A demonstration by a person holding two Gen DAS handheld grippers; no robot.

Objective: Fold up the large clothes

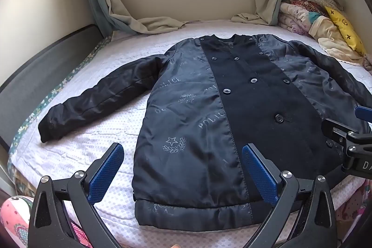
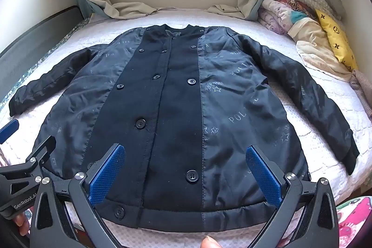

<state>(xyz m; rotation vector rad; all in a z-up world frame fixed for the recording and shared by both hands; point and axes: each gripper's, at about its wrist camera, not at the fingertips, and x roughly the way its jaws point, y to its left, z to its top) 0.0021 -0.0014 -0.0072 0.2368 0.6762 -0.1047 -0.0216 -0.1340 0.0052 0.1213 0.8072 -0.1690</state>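
Note:
A dark navy buttoned jacket (image 1: 209, 113) printed with "POLICE" lies flat and face up on the bed, collar toward the window, both sleeves spread out. My left gripper (image 1: 182, 150) hovers open above its lower left hem, blue pads wide apart with nothing between them. My right gripper (image 2: 184, 150) is open too, over the lower middle of the jacket (image 2: 176, 113). In the left wrist view the right gripper (image 1: 353, 131) shows at the right edge. The right wrist view has the left gripper (image 2: 25, 148) at its left edge.
The bed (image 1: 97, 145) has a white dotted cover. Folded quilts and a yellow pillow (image 1: 346, 31) are piled at the far right. Curtains (image 1: 130, 18) drape onto the far end under the window. A dark bed frame (image 1: 46, 66) runs along the left.

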